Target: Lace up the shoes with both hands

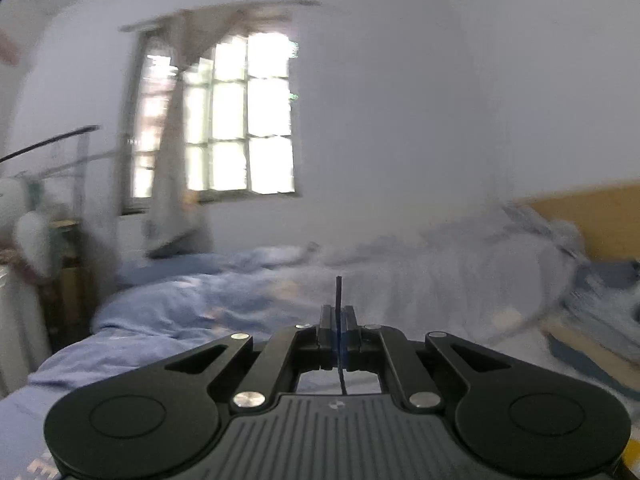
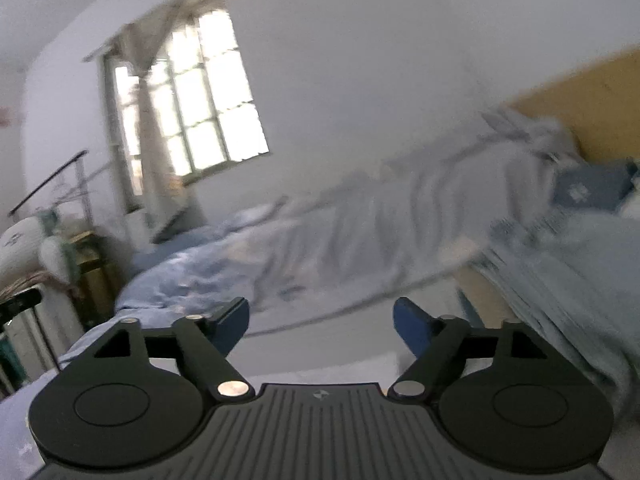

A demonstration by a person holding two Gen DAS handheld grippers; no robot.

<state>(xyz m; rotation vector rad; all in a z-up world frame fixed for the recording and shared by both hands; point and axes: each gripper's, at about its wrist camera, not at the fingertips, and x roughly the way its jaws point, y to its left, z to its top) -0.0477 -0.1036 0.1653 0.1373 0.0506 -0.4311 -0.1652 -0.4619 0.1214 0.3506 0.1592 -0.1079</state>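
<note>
Left gripper (image 1: 339,320) — jaws pressed together on a thin dark lace (image 1: 339,292), which stands upright between the pads. Right gripper (image 2: 320,320) — jaws spread wide, nothing between them. Both point across a bed (image 1: 168,300) toward a window (image 1: 232,120); shoe not visible

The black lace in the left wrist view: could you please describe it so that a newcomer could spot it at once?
Start at the bright window, drop to the blue bedding, then to the black left gripper at the bottom centre. Its jaws are shut on the black lace, which stands up above them. It is the only thin, dark, sharp line against the blurred, pale bedding.
</note>
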